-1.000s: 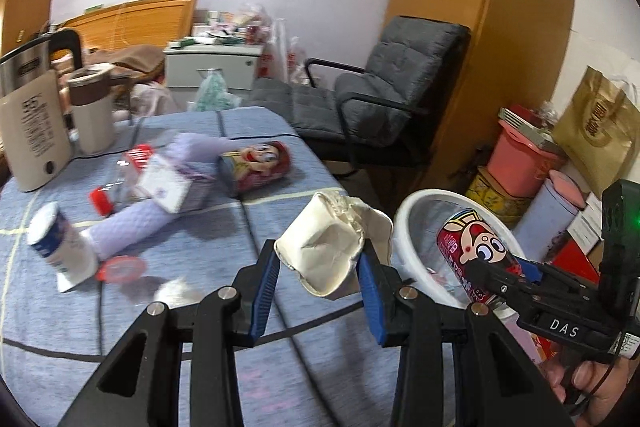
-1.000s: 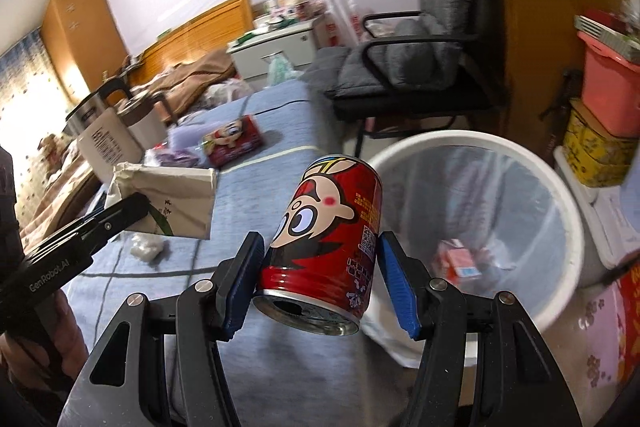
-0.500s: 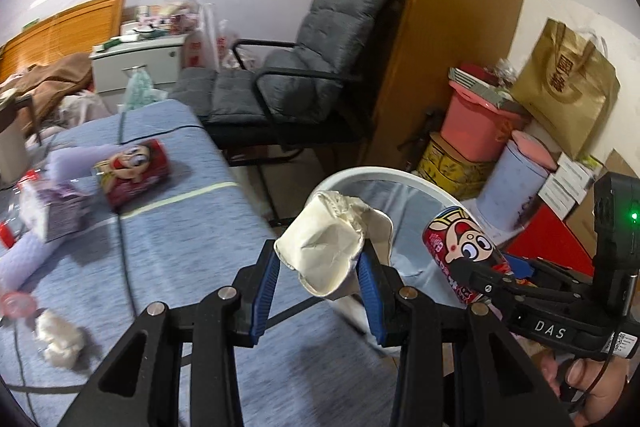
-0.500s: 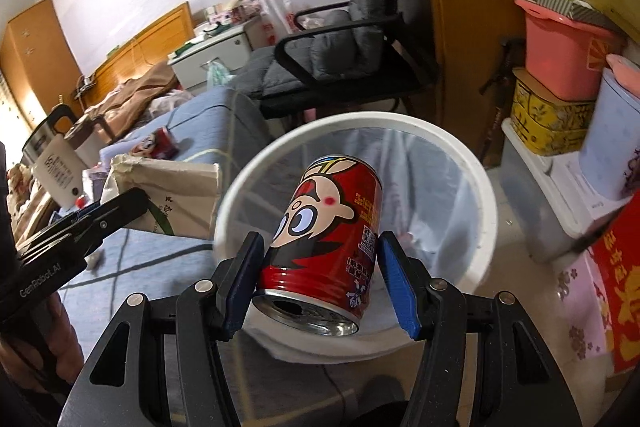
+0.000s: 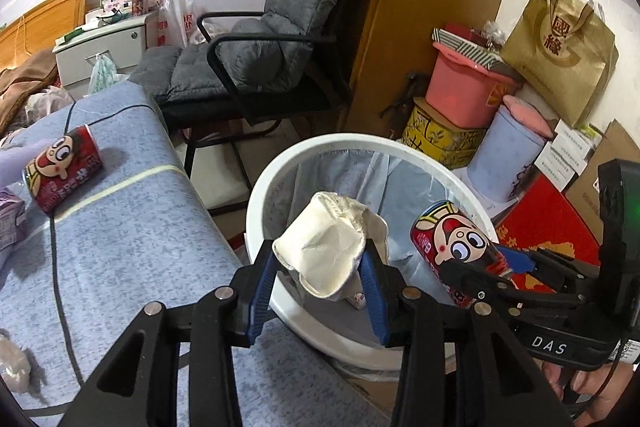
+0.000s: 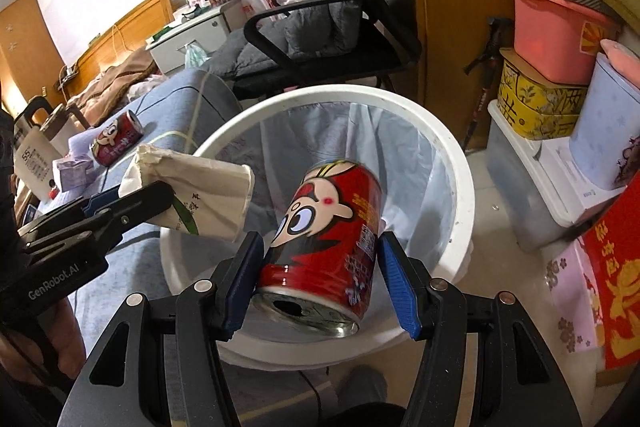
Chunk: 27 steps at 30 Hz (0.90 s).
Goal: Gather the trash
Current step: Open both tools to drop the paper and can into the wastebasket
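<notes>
So the left gripper [image 5: 322, 263] was clamped on a crumpled paper cup [image 5: 326, 253], held right over the white trash bin [image 6: 448, 163]. The right gripper [image 6: 320, 263] had its jaws spread wide around a red cartoon can [image 6: 326, 227], blurry and tilted above the bin. Another red can [image 5: 62, 167] lay on the blue bench [image 5: 132, 247].

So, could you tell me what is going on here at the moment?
A person is clearing trash with two handheld grippers. The left gripper grips a crumpled paper cup over the white trash bin. The right gripper has opened around a red can above the bin. Another red can lies on the blue-covered table.
</notes>
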{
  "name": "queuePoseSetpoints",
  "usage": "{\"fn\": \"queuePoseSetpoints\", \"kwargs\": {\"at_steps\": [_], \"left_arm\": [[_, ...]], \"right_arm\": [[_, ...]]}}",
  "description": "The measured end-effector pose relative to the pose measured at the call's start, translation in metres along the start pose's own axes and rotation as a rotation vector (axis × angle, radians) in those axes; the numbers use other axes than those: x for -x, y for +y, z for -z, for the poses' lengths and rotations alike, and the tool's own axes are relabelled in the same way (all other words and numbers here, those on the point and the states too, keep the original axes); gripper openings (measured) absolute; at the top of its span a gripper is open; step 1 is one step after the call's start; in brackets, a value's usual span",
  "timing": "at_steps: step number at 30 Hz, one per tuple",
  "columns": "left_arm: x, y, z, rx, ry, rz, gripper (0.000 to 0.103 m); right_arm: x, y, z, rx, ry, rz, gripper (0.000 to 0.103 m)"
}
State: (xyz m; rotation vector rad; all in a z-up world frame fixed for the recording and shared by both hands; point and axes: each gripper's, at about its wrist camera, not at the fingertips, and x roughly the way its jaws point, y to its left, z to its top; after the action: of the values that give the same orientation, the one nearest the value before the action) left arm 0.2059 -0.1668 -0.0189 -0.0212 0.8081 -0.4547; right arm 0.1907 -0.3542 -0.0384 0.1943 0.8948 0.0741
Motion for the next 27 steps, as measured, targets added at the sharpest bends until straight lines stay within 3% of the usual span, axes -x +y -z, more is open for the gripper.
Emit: {"fn": "queuePoseSetpoints", "kwargs": {"at_steps": [14,27], "left_arm": [[0.005,0.008,0.005,0.029,0.0,0.014,0.053],[0.06,0.026,0.019,0.07,-0.084,-0.021,0.053]], "right_arm": [[0.015,0.006,0.001,0.006,-0.049,-0.005,0.06],[0.046,0.045,0.009,0.072,-0.099,-0.072,0.06]]}}
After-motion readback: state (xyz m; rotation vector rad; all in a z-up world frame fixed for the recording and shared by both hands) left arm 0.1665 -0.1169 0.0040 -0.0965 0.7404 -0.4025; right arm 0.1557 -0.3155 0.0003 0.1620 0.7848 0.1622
